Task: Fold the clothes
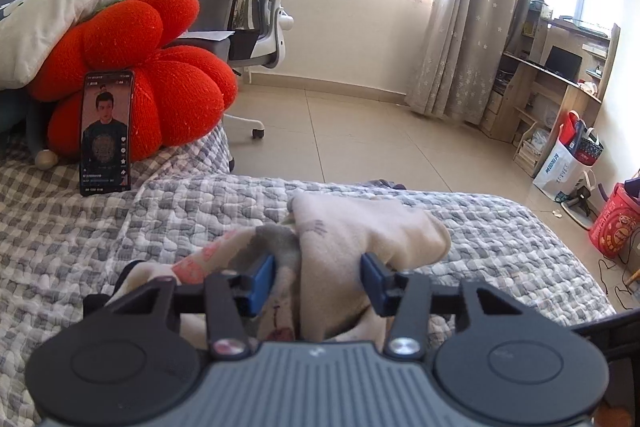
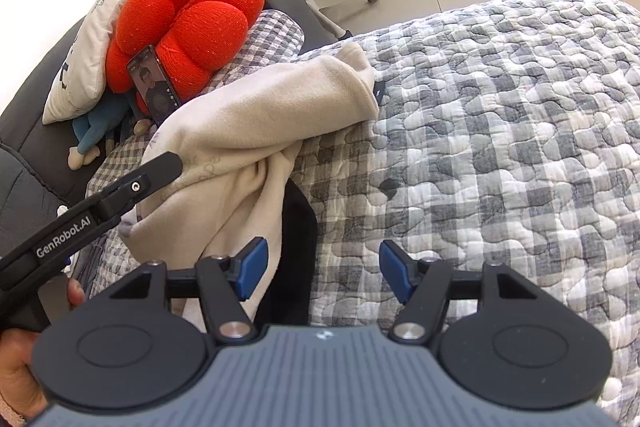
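Closest to me, the left gripper (image 1: 318,277) had its 2 blue pads partly drawn in, with a bunched fold of the cream garment (image 1: 360,231) lying between them. From the wrist view the cloth filled the gap and the pads seemed to bear on it from both sides, so I took it as a grip, though not a hard one. The garment rose from there in a hump straight ahead of that tool and ran away from it across the grey checked quilt (image 1: 500,227).

The right gripper (image 2: 323,269) stood with its jaws well apart and nothing pinched. Its left pad lay just beside, perhaps brushing, the hanging edge of the cream cloth; between the pads showed only a dark item (image 2: 296,239) under the garment and bare quilt. The person's hand (image 2: 18,371) on the other tool's handle showed at the lower left of that view.

Beyond both tools, the garment's long axis ran from near-left up to a rounded end, far and slightly right of the right tool. So the bulk of it lay to the left of the right gripper and dead ahead of the left one. I judged the left hand the nearer and already engaged; the right would have to shift leftward to catch the loose edge before any fold could be laid.

Farther off, a phone (image 1: 106,133) leaned against a red cushion (image 1: 160,79).
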Demonstrator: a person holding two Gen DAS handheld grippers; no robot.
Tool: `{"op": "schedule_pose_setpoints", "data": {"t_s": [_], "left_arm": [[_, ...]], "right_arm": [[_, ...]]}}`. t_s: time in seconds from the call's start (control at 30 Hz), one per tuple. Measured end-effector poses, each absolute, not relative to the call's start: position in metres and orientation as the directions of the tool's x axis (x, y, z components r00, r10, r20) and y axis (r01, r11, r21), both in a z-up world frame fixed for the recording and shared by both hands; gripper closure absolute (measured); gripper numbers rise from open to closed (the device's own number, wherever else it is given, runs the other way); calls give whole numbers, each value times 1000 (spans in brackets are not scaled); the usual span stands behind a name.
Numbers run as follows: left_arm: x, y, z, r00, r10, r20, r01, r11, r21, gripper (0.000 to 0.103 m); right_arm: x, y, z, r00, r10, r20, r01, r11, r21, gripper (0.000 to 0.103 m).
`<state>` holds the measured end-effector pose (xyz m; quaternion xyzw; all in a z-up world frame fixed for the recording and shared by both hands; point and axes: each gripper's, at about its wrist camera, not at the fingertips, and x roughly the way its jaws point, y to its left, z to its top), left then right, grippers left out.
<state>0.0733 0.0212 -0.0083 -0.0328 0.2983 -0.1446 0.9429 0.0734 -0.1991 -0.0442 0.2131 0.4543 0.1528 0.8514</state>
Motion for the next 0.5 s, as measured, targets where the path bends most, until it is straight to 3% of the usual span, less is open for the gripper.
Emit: {"op": "schedule_pose_setpoints", "data": {"t_s": [0.03, 0.2, 0.5], "left_arm": [[72, 23, -8, 776, -300, -555, 263, 953, -148, 74], [60, 38, -1, 736, -355, -576, 302, 934, -190, 89], [37, 71, 14, 691, -392, -607, 315, 919, -236, 92]], "right_arm": [[73, -200, -44, 544, 450, -708, -61, 863, 501, 37], [72, -206, -44, 563, 432, -705, -35, 864, 502, 37], [69, -216, -38, 604, 457, -653, -20, 828, 561, 37]]}}
